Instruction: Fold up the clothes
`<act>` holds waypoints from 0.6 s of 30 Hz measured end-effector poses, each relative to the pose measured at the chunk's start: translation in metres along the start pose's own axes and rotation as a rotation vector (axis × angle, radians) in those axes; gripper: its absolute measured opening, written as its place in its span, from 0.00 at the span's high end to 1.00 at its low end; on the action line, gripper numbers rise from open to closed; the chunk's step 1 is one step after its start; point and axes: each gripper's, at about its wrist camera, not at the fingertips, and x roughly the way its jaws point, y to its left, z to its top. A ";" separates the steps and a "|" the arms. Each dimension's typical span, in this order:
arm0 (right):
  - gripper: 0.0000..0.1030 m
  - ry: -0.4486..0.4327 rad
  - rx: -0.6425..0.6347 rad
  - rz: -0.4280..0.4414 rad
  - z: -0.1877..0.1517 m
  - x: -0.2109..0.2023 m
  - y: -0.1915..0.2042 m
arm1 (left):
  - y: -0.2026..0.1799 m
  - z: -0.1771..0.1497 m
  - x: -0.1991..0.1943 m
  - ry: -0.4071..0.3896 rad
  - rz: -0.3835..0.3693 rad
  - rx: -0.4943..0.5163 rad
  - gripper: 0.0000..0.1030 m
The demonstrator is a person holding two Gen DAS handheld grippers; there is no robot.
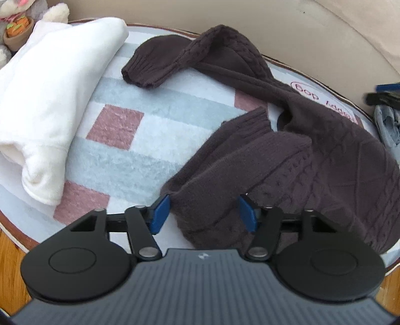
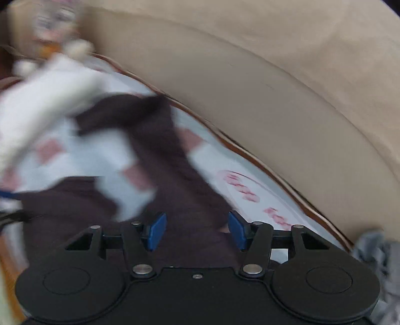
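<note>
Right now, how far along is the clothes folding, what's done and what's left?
Done: the white garment lies folded at the mat's left side. In hand: the dark brown sweater is spread out with sleeves loose; the left gripper straddles a bunched edge, pads not clearly pressing. The right gripper is open over it. Left: the whole sweater, plus crumpled grey fabric beside the mat.

A dark brown sweater point(image 1: 312, 140) is sprawling across the right half of the checked rug point(image 1: 140, 150) in front of you, one sleeve point(image 1: 160, 62) reaching toward the far edge. A folded white garment point(image 1: 52, 82) is lying along the left side. Between them, a strip of bare rug is staying open for a claw to pass. A beige cushioned wall point(image 2: 287, 100) is curving closely around the far and right edges, blocking reach there. A stuffed toy point(image 1: 25, 20) is sitting at the far left corner, and grey cloth point(image 1: 387, 125) is crowding the right edge.
</note>
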 end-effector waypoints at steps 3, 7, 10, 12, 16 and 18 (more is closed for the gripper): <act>0.42 0.026 0.077 0.103 0.015 0.021 -0.005 | 0.003 0.002 -0.001 -0.022 -0.022 0.016 0.57; 0.41 0.013 0.014 0.208 0.009 0.048 0.002 | 0.001 0.001 0.006 -0.033 -0.031 0.063 0.58; 0.41 0.030 -0.100 0.105 -0.010 0.078 0.008 | 0.008 0.000 0.017 0.018 -0.042 0.039 0.53; 0.41 0.058 -0.040 0.067 -0.020 0.096 0.000 | 0.023 0.002 0.023 0.087 -0.081 -0.038 0.52; 0.35 0.179 0.023 0.084 -0.041 0.127 -0.007 | 0.046 0.003 0.022 0.074 -0.128 -0.126 0.52; 0.25 0.262 -0.070 0.087 -0.050 0.140 0.001 | 0.047 0.000 0.027 0.080 -0.098 -0.124 0.50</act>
